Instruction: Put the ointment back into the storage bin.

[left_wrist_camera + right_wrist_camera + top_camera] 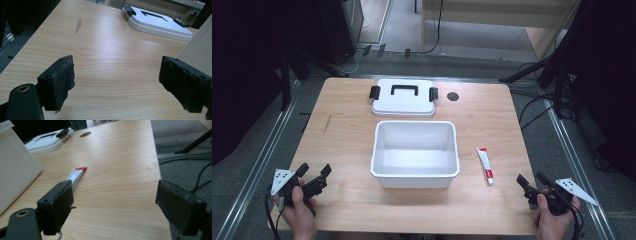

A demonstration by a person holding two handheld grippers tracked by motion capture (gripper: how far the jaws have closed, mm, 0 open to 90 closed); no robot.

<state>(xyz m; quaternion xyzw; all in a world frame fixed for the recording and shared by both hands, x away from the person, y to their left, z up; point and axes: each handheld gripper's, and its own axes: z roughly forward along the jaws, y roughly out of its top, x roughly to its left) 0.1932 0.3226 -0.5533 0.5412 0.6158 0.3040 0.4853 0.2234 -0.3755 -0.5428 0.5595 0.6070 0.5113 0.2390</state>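
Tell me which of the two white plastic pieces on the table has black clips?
The flat lid at the table's far edge, with black side clips and a handle. The open box nearer the person has none.

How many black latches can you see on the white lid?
2: left latch and right latch, one at each end of the lid, behind the open box.

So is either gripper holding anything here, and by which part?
Nothing is held. Left gripper and right gripper both have open jaws over bare table; the tube lies untouched.
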